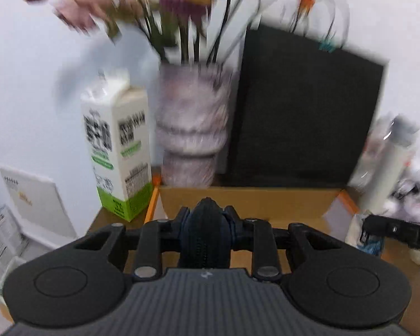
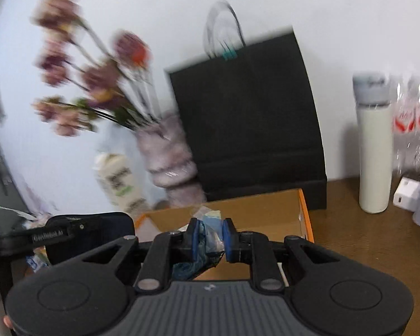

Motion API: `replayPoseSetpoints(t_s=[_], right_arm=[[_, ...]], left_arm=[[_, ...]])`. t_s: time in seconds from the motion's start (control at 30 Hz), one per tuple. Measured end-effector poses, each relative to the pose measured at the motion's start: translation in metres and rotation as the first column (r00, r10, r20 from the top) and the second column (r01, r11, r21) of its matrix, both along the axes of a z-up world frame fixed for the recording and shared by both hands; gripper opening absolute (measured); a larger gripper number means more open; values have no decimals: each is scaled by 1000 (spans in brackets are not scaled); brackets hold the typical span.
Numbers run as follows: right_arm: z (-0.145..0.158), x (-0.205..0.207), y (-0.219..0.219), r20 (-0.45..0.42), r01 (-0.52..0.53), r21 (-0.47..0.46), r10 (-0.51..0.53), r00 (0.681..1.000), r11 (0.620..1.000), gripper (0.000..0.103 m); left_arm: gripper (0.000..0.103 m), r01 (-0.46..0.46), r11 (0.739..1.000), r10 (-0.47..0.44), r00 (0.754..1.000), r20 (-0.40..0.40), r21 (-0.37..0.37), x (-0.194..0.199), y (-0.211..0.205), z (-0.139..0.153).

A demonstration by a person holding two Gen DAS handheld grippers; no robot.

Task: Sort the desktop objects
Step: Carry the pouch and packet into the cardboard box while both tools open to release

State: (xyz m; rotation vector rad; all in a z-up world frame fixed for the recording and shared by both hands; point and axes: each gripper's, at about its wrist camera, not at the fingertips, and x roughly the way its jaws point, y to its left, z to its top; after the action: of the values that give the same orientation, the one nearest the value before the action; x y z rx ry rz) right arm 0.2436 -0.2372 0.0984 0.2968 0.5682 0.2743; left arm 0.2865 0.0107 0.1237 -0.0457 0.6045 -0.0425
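Note:
My left gripper [image 1: 207, 219] is shut on a dark navy zippered pouch [image 1: 204, 243], held above the near edge of an open cardboard box [image 1: 266, 201]. In the right wrist view, my right gripper [image 2: 211, 232] is shut on a crumpled bluish clear plastic packet [image 2: 205, 242], also in front of the cardboard box [image 2: 266, 207], where some light packets lie inside. The left gripper with the pouch [image 2: 98, 232] shows at the left of the right wrist view. The right gripper's finger [image 1: 392, 231] and its packet show at the right edge of the left wrist view.
Behind the box stand a milk carton [image 1: 117, 151], a pinkish vase [image 1: 191, 128] with flowers and a black paper bag [image 1: 305, 112]. A white bottle [image 2: 373, 151], a white charger [image 2: 406, 193] and clear wrapped goods sit to the right on the brown desk [image 2: 364, 240].

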Motion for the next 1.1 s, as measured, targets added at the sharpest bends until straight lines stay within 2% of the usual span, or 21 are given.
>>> replayPoseSetpoints(t_s=[0.13, 0.23, 0.27, 0.33, 0.4, 0.47, 0.57, 0.63, 0.8, 0.97, 1.1], right_arm=[[-32, 67, 7, -176, 31, 10, -29, 984, 999, 17], [-58, 105, 19, -289, 59, -1, -57, 956, 998, 17], [-64, 116, 23, -318, 67, 0, -64, 946, 998, 17], [-74, 136, 35, -357, 83, -5, -79, 931, 997, 17], [-79, 149, 45, -373, 99, -7, -94, 923, 995, 19], [-82, 155, 51, -393, 128, -31, -129, 910, 991, 21], [-76, 149, 49, -376, 151, -59, -162, 912, 987, 32], [-66, 140, 39, -354, 165, -38, -168, 920, 986, 34], [-37, 110, 20, -306, 178, -52, -185, 934, 983, 44], [-15, 72, 10, -265, 139, -95, -160, 951, 986, 45], [6, 36, 2, -204, 96, -162, -128, 971, 982, 45]], left_arm=[[27, -28, 999, 30, 998, -57, 47, 36, -3, -26], [29, 13, 991, 2, 993, -118, 133, 56, -10, -43], [31, 25, 988, -8, 994, -109, 155, 58, -14, -45], [39, 61, 983, -41, 993, -113, 175, 61, -21, -44], [67, 95, 986, -79, 990, -118, 138, 65, -24, -39], [71, 105, 988, -95, 991, -99, 110, 66, -25, -32], [73, 100, 990, -93, 993, -75, 103, 60, -23, -21], [75, 89, 989, -80, 993, -81, 116, 59, -22, -16], [88, 40, 987, -23, 993, -115, 155, 46, -13, -5], [91, -10, 979, 48, 982, -185, 201, 21, -5, 1], [101, -65, 987, 95, 974, -206, 149, -14, 11, 6]])
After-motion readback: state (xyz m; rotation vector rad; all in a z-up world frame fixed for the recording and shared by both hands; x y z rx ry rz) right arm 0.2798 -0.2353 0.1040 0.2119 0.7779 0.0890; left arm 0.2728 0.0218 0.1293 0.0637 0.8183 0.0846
